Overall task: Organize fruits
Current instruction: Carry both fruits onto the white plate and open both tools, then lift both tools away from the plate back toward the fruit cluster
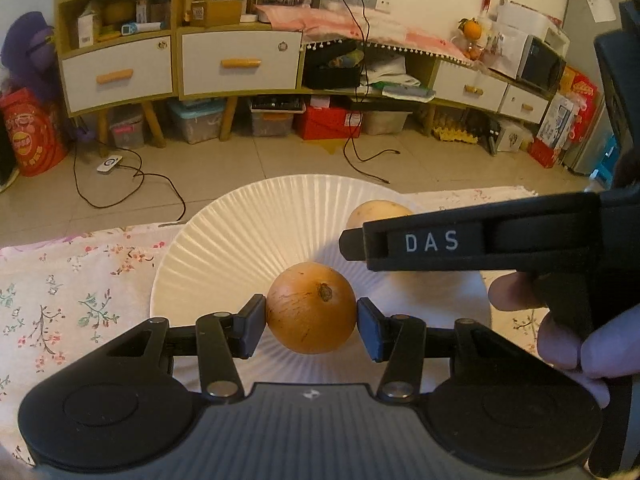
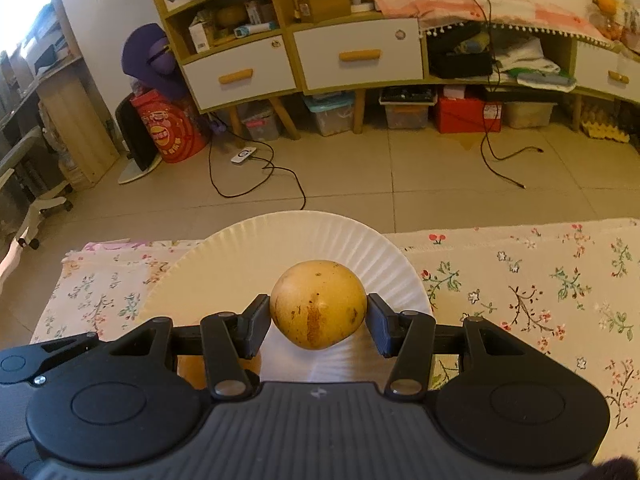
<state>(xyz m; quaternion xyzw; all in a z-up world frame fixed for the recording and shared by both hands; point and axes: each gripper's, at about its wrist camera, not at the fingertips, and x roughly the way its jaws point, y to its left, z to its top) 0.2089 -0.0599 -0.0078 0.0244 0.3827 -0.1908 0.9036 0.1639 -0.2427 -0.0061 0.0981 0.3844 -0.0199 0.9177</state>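
From the left wrist: the left gripper (image 1: 311, 316) has its flat black fingers (image 1: 250, 330) clamped on a round orange fruit (image 1: 311, 307), smooth-skinned with a small brown stem scar and faint streaks. It hangs over a white plate (image 1: 224, 240), a ribbed, fluted disc lying on the desk's floral cloth (image 1: 60, 300). Coming in from the right, the matte black right gripper (image 1: 460, 242), with white letters printed on its side, holds a paler yellow fruit (image 1: 376, 212) above the plate's far side. A hand (image 1: 560, 332) wraps that gripper's handle.

Now the right wrist: the right gripper (image 2: 319, 316) has its fingers (image 2: 254, 330) pressed against both sides of the yellow fruit (image 2: 318, 304), rounded, slightly tapered at the bottom, its skin speckled with a brown streak. It is over the ribbed plate (image 2: 248, 248), near its right edge. A sliver of the orange fruit (image 2: 190, 370) peeks out beneath the left linkage. The flowered cloth (image 2: 540, 280) spreads to the right.
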